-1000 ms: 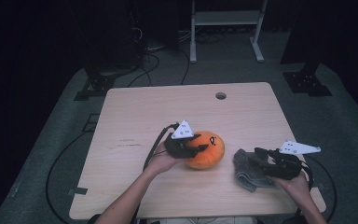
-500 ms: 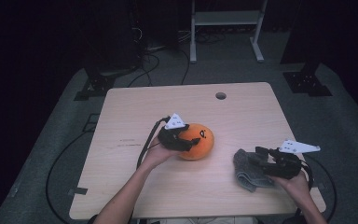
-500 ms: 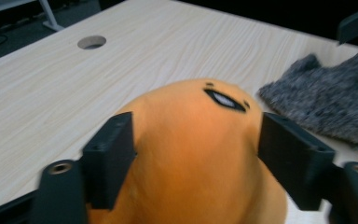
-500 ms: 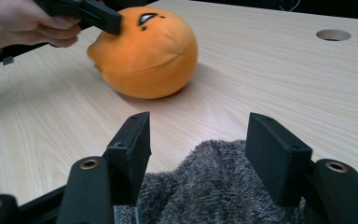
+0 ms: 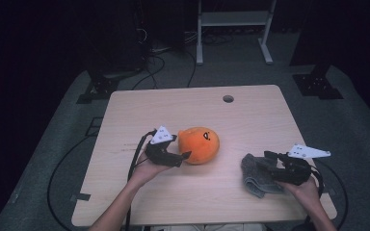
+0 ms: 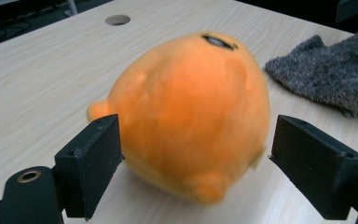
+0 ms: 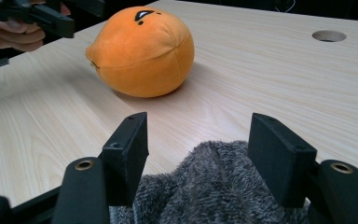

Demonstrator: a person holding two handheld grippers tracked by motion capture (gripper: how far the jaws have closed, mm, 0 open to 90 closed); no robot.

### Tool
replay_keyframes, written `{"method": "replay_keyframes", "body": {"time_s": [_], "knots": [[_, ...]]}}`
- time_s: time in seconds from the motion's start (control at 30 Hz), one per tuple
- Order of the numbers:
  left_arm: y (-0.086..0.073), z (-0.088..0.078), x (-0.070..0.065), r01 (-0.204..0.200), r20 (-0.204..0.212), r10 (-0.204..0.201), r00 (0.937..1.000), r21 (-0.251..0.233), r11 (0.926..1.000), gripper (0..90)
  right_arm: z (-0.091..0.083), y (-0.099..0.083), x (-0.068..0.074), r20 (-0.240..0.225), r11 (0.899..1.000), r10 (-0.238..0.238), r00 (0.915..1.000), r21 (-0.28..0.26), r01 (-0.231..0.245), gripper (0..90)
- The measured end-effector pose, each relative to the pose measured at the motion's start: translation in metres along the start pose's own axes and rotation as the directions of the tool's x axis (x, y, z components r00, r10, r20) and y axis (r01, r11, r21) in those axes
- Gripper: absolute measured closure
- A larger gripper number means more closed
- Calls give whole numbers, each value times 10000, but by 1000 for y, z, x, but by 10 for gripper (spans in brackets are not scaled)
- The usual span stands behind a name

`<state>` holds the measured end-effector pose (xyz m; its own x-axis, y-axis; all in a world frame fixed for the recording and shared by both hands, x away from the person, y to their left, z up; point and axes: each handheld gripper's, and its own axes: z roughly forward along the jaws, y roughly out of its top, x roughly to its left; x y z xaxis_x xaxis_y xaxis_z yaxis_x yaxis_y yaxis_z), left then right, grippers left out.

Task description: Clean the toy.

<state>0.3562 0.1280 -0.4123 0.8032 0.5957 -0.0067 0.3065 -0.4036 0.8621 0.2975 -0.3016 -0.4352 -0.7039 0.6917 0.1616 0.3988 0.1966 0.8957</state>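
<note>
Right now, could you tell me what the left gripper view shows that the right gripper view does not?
Left gripper view: the left gripper's open jaws either side of the plush's back, with gaps; the cloth lying beyond.

Right gripper view: the right gripper's open jaws over the cloth's near edge, the plush's face, and the left hand far off.

Both: plush, cloth, table and its hole.

I can't read any text, label, brand, number or sign from here. The only marking I can make out is the dark stitched face on the orange plush (image 5: 200,145), and it has no letters in it. The plates on top of the grippers look blank to me, and so does the grey cloth (image 5: 257,174).
</note>
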Motion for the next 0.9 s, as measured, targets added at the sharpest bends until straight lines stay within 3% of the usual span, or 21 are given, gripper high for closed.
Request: {"method": "replay_keyframes", "body": {"time_s": [0.5,0.9], "knots": [[-30,-31,-1,241,-279,-238,9993,96,9997,133,0,0,2,54,10000,41,10000,38,-41,350],[-56,-52,-2,752,-465,-753,9961,-31,9972,114,0,-3,2,191,9998,171,9997,-35,-171,326]]}}
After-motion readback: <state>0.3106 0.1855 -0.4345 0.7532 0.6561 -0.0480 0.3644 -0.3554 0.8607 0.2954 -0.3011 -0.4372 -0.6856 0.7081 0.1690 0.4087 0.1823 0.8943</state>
